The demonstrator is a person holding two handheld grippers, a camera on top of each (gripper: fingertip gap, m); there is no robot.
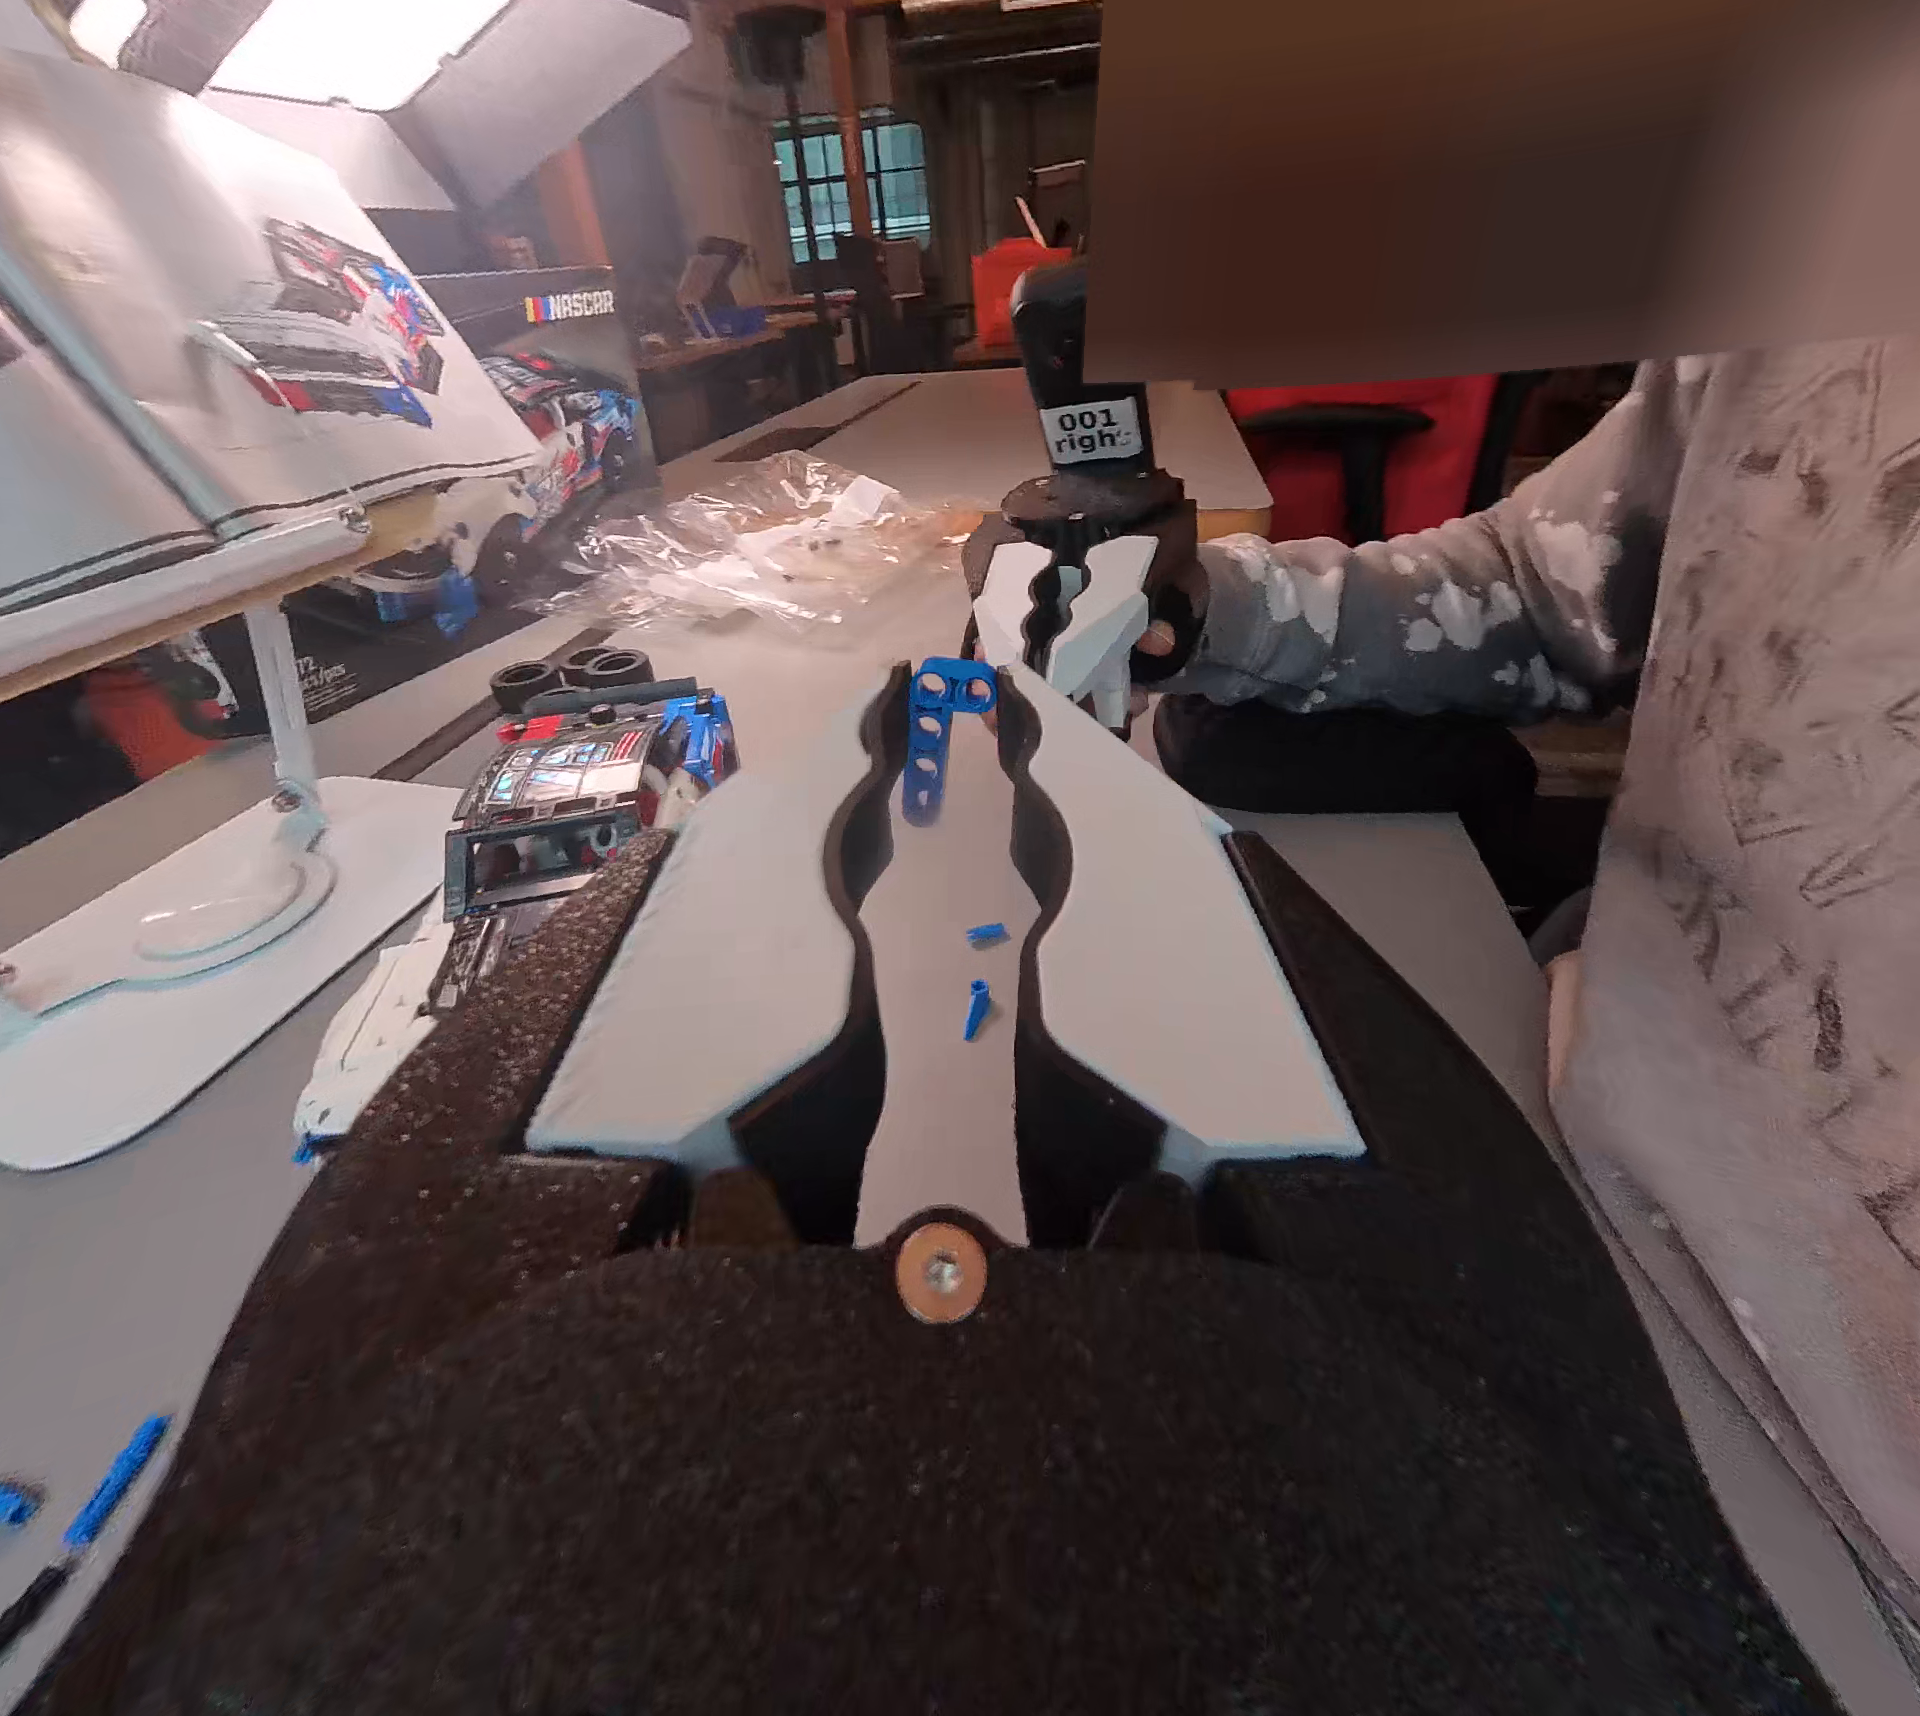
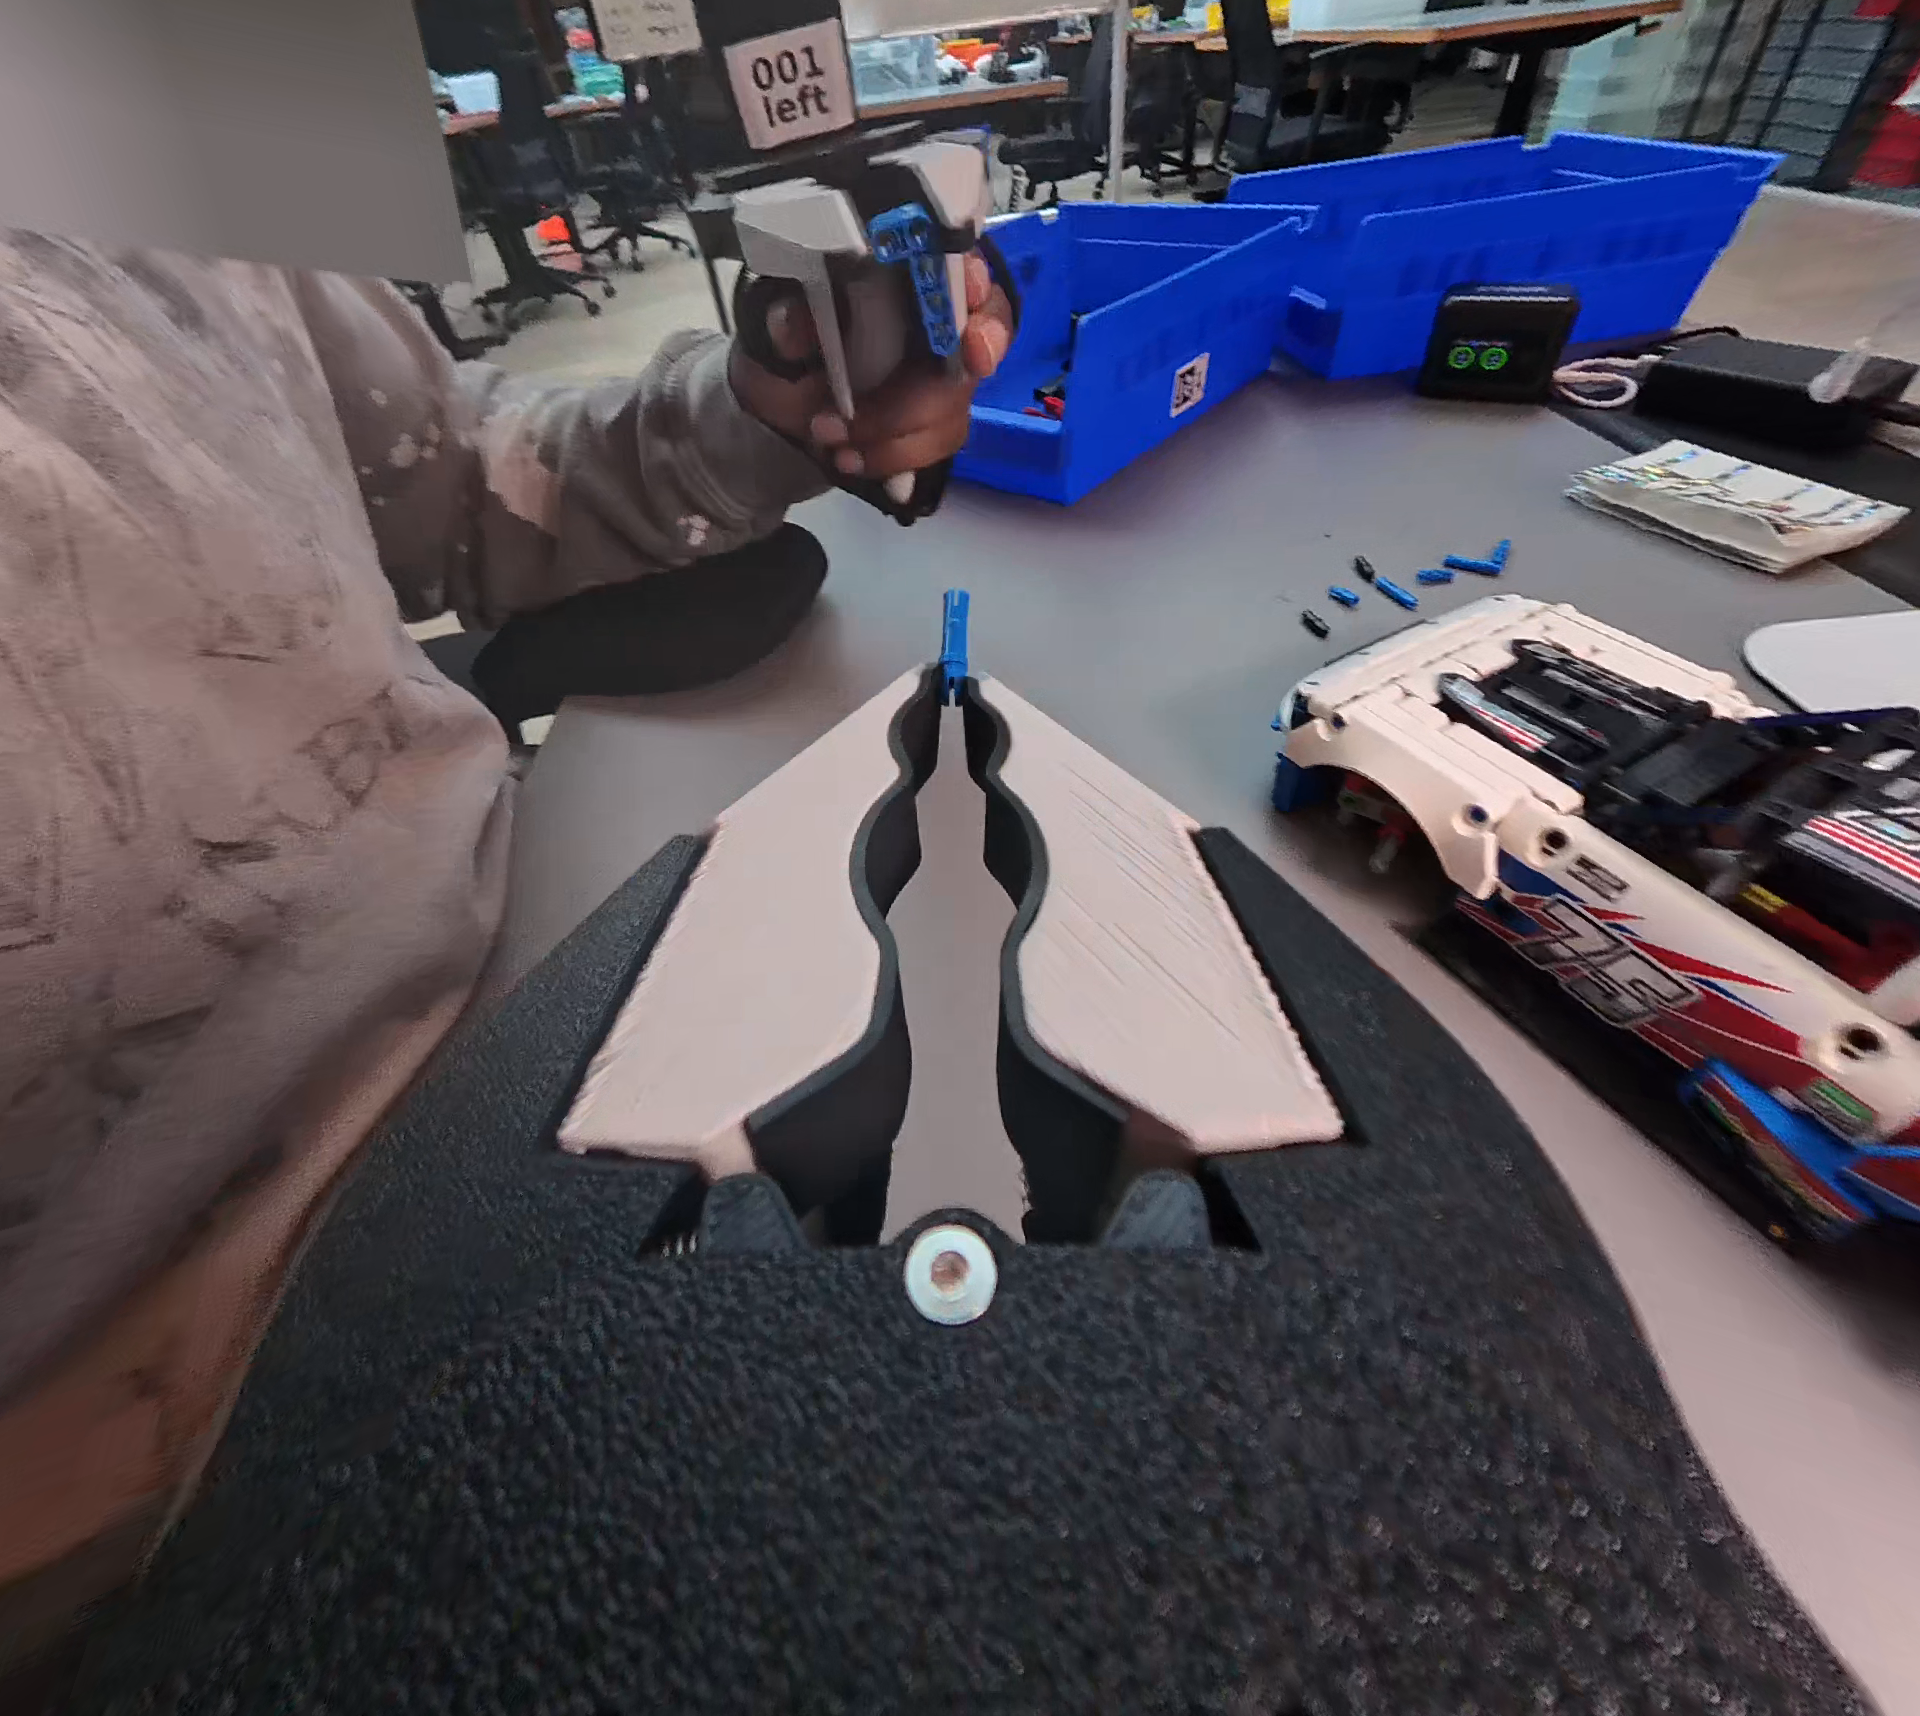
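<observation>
Left gripper (image 1: 948,679): clamped at the fingertips on blue L-shaped beam (image 1: 932,736), long arm with holes hanging down, short arm crosswise at top; same beam (image 2: 920,279) seen from right wrist view, held up above grey table (image 2: 1143,544). Right gripper (image 2: 951,684): pinched tight on small blue pin (image 2: 953,627), pin standing out beyond the tips, pointed toward left gripper. Two loose blue pins (image 1: 979,980) lying on table below left gripper. Toy race car (image 2: 1621,887), white with red and blue markings, partly built, lying on table to the right in right wrist view; same car (image 1: 582,783) beside left gripper. Scatter of small blue and black pins (image 2: 1392,586) just beyond car. Blue bins (image 2: 1299,305) farther back. Black tyres (image 1: 571,679) behind car. Clear plastic bags (image 1: 748,544) beyond tyres. Instruction booklet on stand (image 1: 208,378) at left. Folded sticker sheets (image 2: 1735,513) near right edge.
</observation>
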